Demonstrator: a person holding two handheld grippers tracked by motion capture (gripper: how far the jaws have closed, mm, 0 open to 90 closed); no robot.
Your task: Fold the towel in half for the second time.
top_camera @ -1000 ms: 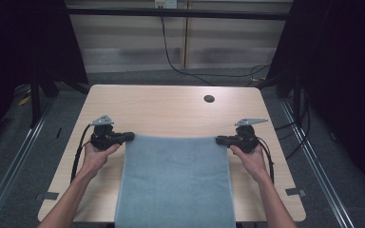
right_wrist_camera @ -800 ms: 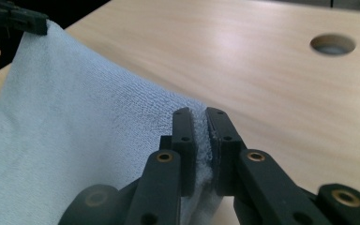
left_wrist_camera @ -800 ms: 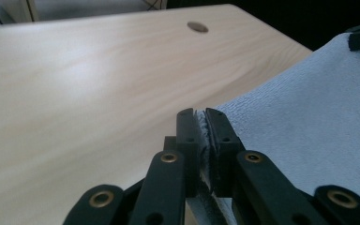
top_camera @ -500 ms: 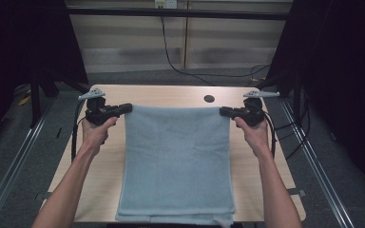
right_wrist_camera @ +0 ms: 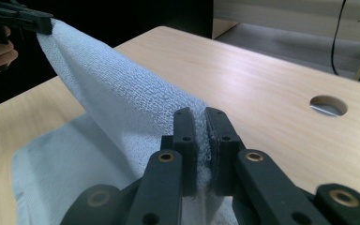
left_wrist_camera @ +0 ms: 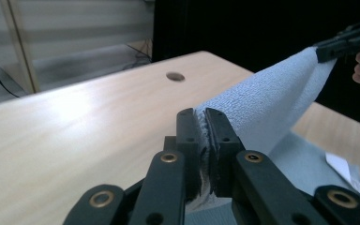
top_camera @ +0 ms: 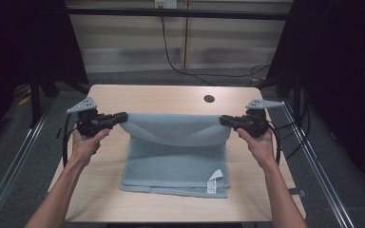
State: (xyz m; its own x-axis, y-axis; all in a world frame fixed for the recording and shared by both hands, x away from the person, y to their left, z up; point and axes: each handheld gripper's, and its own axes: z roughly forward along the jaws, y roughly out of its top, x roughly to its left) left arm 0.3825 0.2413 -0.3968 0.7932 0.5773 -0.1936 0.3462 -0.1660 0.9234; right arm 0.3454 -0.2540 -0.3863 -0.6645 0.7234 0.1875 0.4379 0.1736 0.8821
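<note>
Since the earlier frames both grippers had come up off the table and carried the far edge of the towel with them; a second ago that edge lay flat at the grippers' level, now it hung raised between them and sagged toward the person over the lower layer. The visible towel footprint on the table got shorter, and a white label had turned up near the front right corner, not seen before.

Left gripper was clamped on the towel's far left corner; in the left gripper view the jaws pinched the terry cloth tight. Right gripper was clamped on the far right corner, same tight pinch in the right gripper view. Both pointed inward, facing each other across the raised edge. Left hand and right hand gripped the handles from below.

The rest of the towel lay on the table's middle, front edge near the person's side, well short of the round hole at the back.

Hard to tell: print on the label was too small to read. The raised fold hid the towel part directly beneath it. In the gripper views the corners themselves were buried between the jaws, and the other gripper was cut off at the frame edge.
</note>
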